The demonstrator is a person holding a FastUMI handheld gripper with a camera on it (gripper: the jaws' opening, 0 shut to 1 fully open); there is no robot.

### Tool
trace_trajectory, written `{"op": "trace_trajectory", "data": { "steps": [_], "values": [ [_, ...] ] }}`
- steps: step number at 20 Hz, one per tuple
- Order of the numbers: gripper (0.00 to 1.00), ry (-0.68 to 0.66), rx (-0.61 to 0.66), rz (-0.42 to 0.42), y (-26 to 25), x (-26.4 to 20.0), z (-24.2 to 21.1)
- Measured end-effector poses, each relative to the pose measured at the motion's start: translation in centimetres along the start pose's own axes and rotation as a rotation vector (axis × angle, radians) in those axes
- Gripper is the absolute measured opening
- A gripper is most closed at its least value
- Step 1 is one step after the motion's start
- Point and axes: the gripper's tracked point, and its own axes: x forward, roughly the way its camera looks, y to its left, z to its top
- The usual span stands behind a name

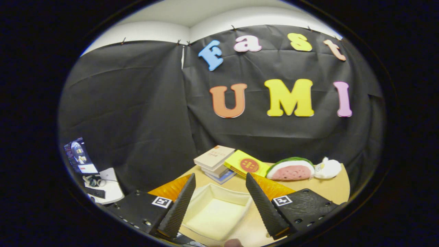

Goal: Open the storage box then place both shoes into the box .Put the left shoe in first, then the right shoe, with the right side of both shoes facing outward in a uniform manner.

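Right now your claw (219, 202) hangs wide open, empty, above the storage box (216, 212) lying between its fingers on the desk (329, 188); it looks light and thin-walled, so pinch a rim gently.

We see the hand-held gripper (219, 192) with its two fingers spread wide apart, holding nothing. Between the fingers sits the open storage box (216, 214), pale inside, on the worktop (329, 188). At 12 o'clock from the box is a stack of books (214, 159). At 1 o'clock lie a yellow book (247, 164), a watermelon slice toy (291, 168) and a small white plush toy (328, 168). Orange shiny stuff (171, 188) shows behind both fingers.
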Motion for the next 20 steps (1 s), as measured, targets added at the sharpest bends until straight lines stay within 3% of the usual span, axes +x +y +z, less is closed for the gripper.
{"op": "trace_trajectory", "data": {
  "steps": [5,9,20],
  "values": [
    [0.91,0.001,0.003,-0.163,-11.5,-5.1,-3.4],
    [0.91,0.092,0.041,-0.252,-18.2,-7.1,-9.3],
    [0.91,0.404,0.087,-0.247,-22.1,-2.4,-26.0]
  ]
}}
